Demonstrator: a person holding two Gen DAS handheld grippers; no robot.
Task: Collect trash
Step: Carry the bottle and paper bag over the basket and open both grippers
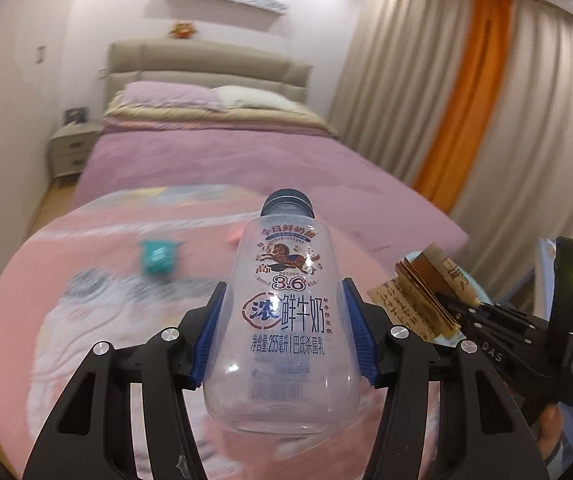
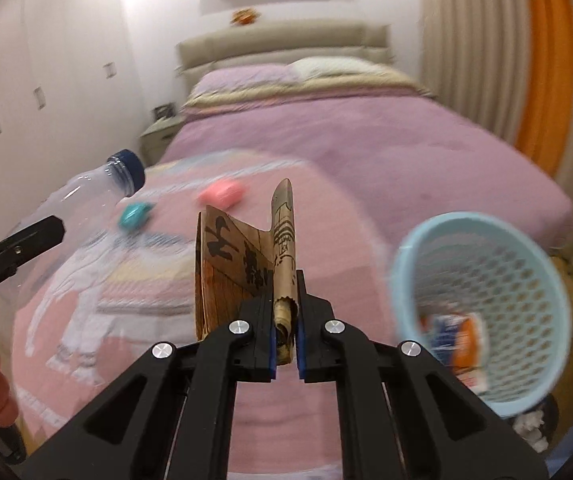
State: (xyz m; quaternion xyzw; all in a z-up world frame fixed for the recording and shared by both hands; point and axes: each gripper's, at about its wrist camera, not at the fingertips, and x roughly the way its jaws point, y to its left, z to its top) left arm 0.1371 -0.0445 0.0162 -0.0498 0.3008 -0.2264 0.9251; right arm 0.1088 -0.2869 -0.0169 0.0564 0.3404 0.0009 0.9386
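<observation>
Left gripper [image 1: 282, 336] clamps clear bottle [image 1: 286, 320] over pink blanket [image 1: 98, 320]; right gripper [image 1: 452, 318] pinches brown paper [image 1: 414, 296].

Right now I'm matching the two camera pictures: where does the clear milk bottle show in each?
Left wrist view: clear milk bottle at centre, clamped in the left tool.
Right wrist view: clear milk bottle at far left, blue cap up-right.
Shared landmark: teal object on the pink blanket.

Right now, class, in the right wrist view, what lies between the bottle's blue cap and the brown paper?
A teal object and a pink one, on the pink blanket.
</observation>
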